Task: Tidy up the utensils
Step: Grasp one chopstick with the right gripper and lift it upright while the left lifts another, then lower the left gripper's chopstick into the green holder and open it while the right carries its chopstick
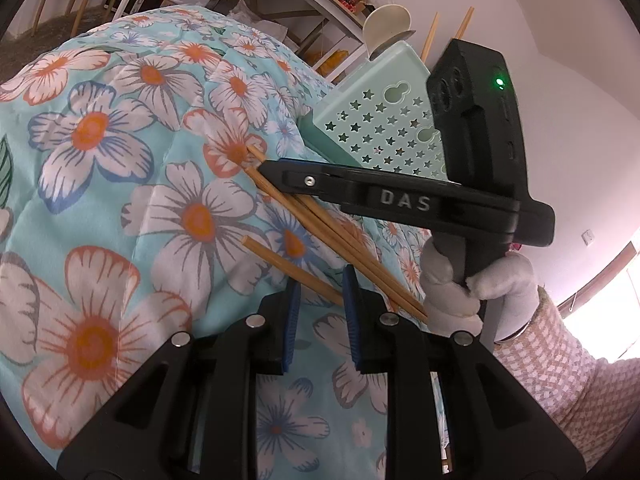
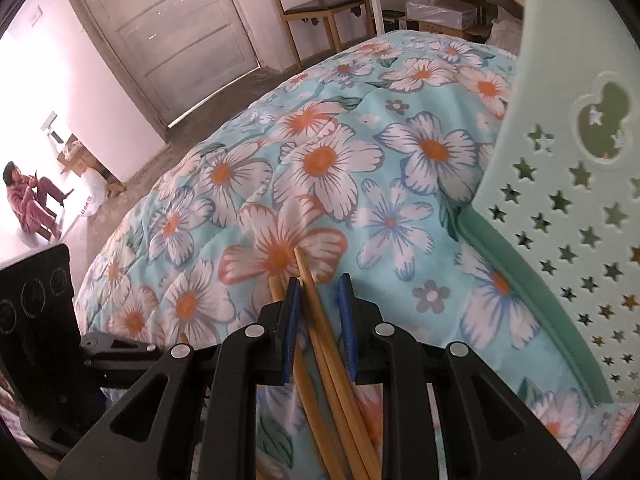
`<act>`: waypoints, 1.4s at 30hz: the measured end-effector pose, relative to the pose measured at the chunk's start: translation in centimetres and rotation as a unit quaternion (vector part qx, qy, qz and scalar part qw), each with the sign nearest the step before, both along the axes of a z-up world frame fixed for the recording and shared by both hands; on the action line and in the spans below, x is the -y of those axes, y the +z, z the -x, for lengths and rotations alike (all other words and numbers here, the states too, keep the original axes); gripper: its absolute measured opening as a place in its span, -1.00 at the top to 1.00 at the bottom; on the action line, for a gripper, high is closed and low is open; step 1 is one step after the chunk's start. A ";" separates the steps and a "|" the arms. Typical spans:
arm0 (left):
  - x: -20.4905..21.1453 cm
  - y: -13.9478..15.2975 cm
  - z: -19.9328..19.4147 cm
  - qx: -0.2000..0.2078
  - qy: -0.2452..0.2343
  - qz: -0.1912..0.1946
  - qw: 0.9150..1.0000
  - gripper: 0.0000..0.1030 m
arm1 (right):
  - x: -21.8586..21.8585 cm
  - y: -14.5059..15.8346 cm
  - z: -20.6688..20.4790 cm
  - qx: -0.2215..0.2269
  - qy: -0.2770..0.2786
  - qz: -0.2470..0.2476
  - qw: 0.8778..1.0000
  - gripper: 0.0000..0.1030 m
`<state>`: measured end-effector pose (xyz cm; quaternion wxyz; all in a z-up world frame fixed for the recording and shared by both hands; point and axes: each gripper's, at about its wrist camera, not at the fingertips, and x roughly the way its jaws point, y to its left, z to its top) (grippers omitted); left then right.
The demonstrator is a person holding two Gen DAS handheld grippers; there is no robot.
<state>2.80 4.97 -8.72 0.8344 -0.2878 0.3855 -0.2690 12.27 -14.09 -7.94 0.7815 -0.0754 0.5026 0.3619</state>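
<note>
Several thin, tan wooden chopsticks [image 1: 340, 240] lay bunched on a floral quilt [image 1: 120, 128], just beside a mint-green utensil holder [image 1: 384, 128] pierced with star holes. The right gripper [image 2: 319, 280] straddled two chopsticks, its jaws narrowly apart, not visibly pressing. The left gripper [image 1: 322, 280] hovered slightly open with one chopstick passing between its fingers, unheld. Quilt stretched bare leftward.
</note>
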 end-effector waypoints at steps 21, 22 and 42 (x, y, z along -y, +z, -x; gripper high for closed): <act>0.5 0.9 -0.1 -0.003 0.004 -0.014 1.000 0.61 | 15.1 14.9 6.4 0.186 -0.167 -0.135 0.959 0.88; 0.5 1.3 -0.1 0.000 0.005 -0.016 1.000 0.62 | 16.0 15.4 7.0 0.195 -0.175 -0.137 0.955 0.88; -1.9 16.6 0.1 0.194 0.058 -0.034 0.979 0.90 | 28.0 20.6 14.9 0.302 -0.271 -0.190 0.894 0.88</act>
